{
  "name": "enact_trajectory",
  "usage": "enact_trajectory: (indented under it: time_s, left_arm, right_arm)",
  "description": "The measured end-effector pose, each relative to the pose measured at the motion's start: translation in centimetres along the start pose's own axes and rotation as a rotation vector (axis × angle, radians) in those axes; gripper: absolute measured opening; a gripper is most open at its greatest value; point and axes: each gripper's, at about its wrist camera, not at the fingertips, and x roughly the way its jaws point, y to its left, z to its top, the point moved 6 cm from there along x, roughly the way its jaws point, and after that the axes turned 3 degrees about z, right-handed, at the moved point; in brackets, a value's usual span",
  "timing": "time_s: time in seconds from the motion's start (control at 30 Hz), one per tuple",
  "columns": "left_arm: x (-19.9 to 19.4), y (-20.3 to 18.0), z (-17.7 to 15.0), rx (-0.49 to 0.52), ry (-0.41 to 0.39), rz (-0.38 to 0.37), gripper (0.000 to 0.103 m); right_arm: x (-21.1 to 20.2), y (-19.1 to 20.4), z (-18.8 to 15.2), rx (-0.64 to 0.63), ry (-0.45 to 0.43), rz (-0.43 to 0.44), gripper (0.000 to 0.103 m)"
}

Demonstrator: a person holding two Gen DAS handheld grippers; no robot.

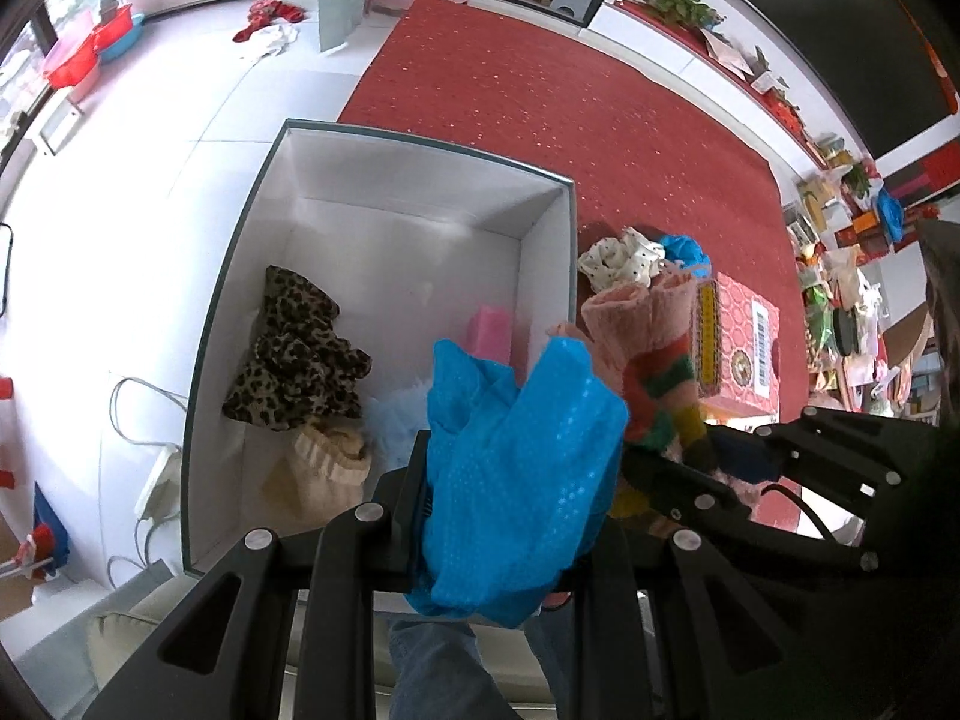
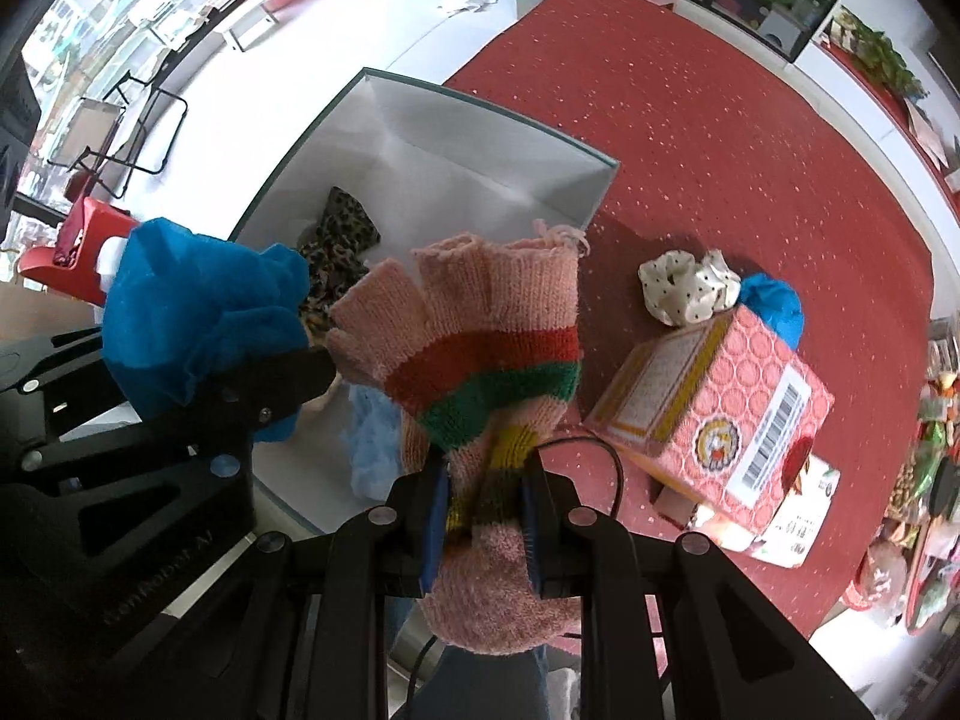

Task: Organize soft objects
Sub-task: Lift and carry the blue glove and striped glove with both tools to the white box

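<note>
While the crumpled bright blue sequinned cloth sat pinched in the nearly closed left gripper above the near edge of the open white cardboard box, the pink knitted glove with red, green and yellow stripes was clamped in the fully closed right gripper beside it. Inside the box lay a leopard-print fabric, a cream knit piece and, seemingly, pale blue tulle. A pink patterned carton stood on the red carpet.

The striped glove is fuzzy knitted wool. The blue cloth looks thin and slightly shiny. The white box at centre is matt card.
</note>
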Motion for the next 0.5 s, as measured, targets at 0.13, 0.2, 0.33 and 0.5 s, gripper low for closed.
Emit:
enact_trajectory:
  time_s: [0.13,0.2,0.33,0.5]
  left_arm:
    - [0.3,0.3,0.4,-0.018,0.004,-0.003,0.025]
    - [0.4,0.5,0.7,-0.027,0.006,-0.003,0.025]
    - [0.6,1.2,1.3,-0.05,0.007,0.002,0.025]
    - [1.3,2.7,2.0,-0.087,0.021,0.011,0.025]
  right_arm:
    - [0.3,-0.2,1.0,0.007,0.011,0.016,0.022]
    - [0.3,-0.4,1.4,0.013,0.013,0.022,0.022]
    - [0.2,-0.6,2.7,0.007,0.01,0.022,0.022]
    - [0.2,-0.7,4.5,0.018,0.005,0.039,0.022]
